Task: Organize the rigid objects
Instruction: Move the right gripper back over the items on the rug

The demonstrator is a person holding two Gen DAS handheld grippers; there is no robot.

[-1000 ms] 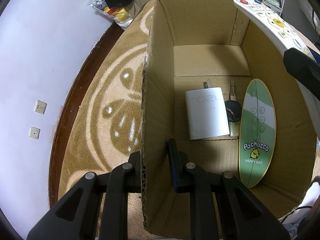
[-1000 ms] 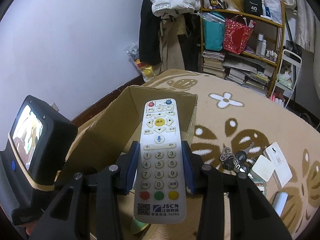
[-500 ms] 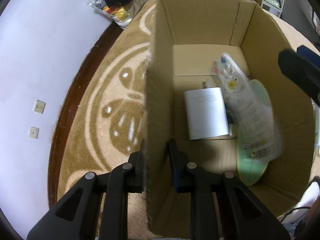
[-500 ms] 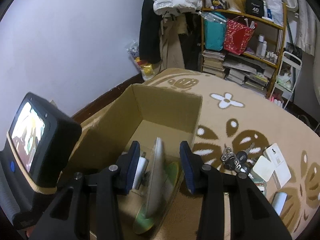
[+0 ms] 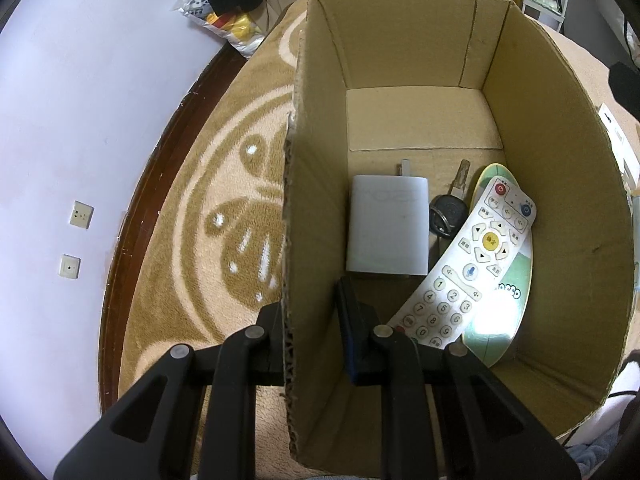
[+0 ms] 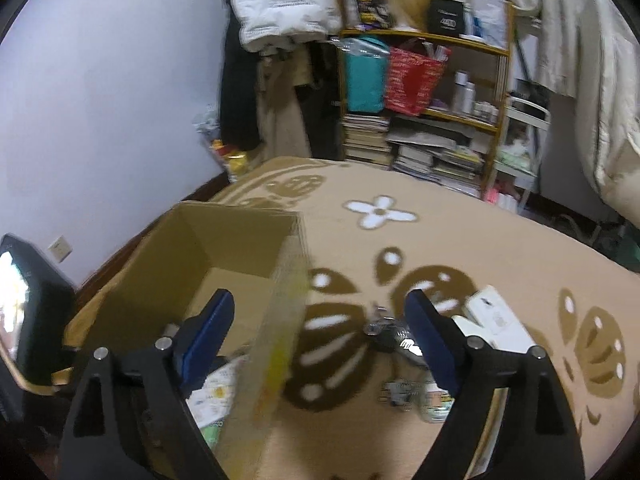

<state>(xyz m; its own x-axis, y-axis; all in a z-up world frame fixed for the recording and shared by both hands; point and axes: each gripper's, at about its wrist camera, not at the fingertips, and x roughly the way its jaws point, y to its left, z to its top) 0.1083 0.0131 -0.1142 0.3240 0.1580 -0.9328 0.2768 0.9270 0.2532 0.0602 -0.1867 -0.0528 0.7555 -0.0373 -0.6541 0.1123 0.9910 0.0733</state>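
Observation:
A cardboard box (image 5: 560, 200) stands open on the patterned carpet. My left gripper (image 5: 310, 304) is shut on the box's left wall, one finger outside and one inside. On the box floor lie a white charger (image 5: 386, 232), a black-headed key (image 5: 448, 212) and a green oval board (image 5: 508, 312). A white remote (image 5: 468, 264) rests face up across that board. My right gripper (image 6: 318, 300) hovers over the box's right wall (image 6: 288, 300). Its jaws are opening wide and hold nothing.
On the carpet to the right of the box (image 6: 160, 272) lie a bunch of keys (image 6: 384, 332), white cards (image 6: 496, 320) and a small plug-like item (image 6: 400, 394). A crowded shelf (image 6: 440, 120) and hanging clothes (image 6: 280, 8) fill the back. The left hand's camera unit (image 6: 32, 308) sits at the left edge.
The right gripper let go of the white remote, which fell into the box and landed on the green board. Its jaws then spread wide and it shifted right. The left gripper stayed put.

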